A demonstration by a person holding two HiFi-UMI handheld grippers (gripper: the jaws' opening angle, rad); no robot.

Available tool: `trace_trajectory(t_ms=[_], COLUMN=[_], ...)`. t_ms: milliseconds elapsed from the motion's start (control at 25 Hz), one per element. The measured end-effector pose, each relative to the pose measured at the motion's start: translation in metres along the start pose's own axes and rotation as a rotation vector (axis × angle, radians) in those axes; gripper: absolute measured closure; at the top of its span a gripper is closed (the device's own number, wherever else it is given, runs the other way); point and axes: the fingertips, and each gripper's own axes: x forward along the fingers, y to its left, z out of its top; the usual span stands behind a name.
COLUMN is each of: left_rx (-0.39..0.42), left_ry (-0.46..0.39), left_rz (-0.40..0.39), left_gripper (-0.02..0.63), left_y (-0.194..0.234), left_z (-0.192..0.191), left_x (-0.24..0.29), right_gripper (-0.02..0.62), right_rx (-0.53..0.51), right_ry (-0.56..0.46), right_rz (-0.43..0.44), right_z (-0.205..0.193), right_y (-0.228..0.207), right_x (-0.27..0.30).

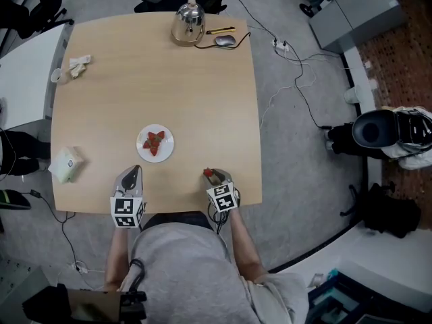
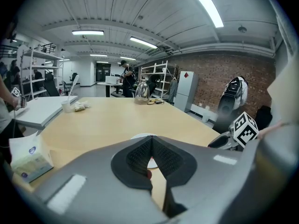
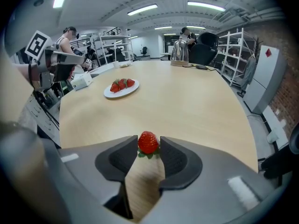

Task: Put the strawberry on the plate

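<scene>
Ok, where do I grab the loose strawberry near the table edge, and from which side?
Grip the strawberry across its red middle, above the leaves. It stands tip up on the table, so come in level from the near edge, as the right gripper does.

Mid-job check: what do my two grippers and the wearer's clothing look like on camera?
The left gripper and right gripper are both smooth grey shells with black textured pads lining the jaws. Each carries a white cube printed with black square markers. The person wears a grey top.
</scene>
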Motion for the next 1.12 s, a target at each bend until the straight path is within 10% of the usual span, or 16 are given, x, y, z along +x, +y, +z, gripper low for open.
trace_trajectory(t_ms=[1120], left_rx=[-0.072], left_ry=[-0.044], left_rz=[0.135], left_gripper=[0.586], left_y=[0.033], left_z=[-0.003], left_x=[-0.035], right_gripper=[0.443], right_rx=[-0.090], right_ry=[-0.208], right_rz=[0.090], right_z=[0.107], right_y=[0.039], right_x=[0.003])
